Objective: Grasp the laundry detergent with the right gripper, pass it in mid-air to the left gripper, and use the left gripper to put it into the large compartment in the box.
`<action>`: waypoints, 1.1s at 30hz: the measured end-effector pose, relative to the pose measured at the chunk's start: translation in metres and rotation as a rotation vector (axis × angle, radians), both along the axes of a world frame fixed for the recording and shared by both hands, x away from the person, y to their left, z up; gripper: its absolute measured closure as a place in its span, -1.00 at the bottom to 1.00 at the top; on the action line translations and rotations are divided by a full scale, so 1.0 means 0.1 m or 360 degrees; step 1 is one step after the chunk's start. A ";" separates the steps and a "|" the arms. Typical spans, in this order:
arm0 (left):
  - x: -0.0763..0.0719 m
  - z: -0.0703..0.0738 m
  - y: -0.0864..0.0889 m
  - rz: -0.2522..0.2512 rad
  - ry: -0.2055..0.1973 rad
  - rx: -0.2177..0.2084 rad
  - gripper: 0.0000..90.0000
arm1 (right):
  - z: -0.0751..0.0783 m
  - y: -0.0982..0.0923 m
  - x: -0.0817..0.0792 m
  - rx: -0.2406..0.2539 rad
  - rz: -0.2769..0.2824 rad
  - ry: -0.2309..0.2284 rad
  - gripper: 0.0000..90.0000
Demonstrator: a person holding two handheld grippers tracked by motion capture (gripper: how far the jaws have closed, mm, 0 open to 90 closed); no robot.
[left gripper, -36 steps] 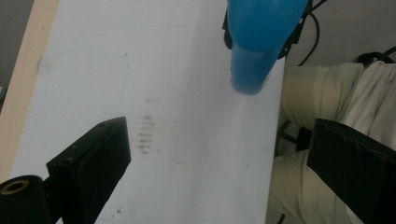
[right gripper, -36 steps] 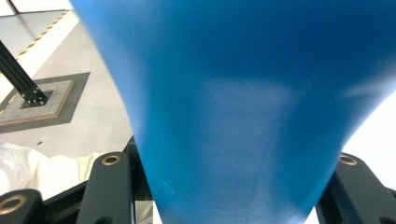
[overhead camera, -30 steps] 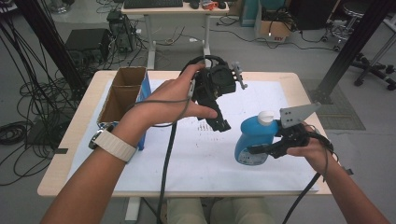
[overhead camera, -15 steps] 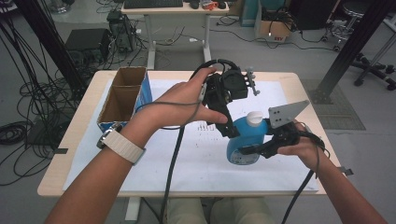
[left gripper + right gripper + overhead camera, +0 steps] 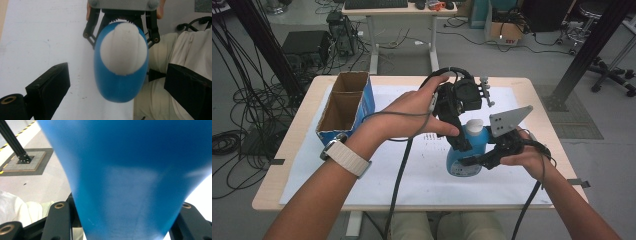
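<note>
High view: blue bottle [image 5: 464,155] with white cap [image 5: 474,125], upright, clamped in right gripper [image 5: 484,159] fingers; left gripper [image 5: 462,142] fingers spread.

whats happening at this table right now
A person works with a gripper in each hand. The right gripper is shut on a blue bottle, holding it upright on the white-covered table. The left gripper hangs above the bottle's white cap, jaws open on either side.
</note>
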State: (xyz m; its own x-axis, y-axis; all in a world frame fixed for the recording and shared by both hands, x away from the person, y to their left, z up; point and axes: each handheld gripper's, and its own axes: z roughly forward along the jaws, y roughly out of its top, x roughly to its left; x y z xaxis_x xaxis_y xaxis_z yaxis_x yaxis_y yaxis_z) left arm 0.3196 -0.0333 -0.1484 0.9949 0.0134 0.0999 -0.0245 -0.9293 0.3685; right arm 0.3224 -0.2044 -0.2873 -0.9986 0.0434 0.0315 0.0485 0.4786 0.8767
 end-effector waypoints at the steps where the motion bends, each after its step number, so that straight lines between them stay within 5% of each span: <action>1: 0.00 -0.01 -0.01 -0.0003 0.0004 0.0008 -0.85 | 0.00 0.03 -0.01 -0.0010 0.0008 -0.0002 -0.03; 18: 0.00 -0.07 -0.06 0.0009 0.0046 0.0007 -0.85 | -0.04 0.10 -0.02 -0.0044 0.0003 0.0021 -0.03; 33: 0.01 -0.06 -0.07 -0.0031 0.0010 0.0031 -0.84 | -0.06 0.08 -0.01 -0.0047 -0.0003 0.0038 -0.03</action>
State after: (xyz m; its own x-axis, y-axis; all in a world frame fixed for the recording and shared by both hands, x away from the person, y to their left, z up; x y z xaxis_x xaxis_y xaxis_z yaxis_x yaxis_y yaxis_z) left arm 0.3202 -0.0405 -0.1542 0.9956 -0.0079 0.0938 -0.0404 -0.9357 0.3504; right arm 0.3214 -0.1962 -0.2930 -0.9974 0.0466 0.0542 0.0703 0.5043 0.8607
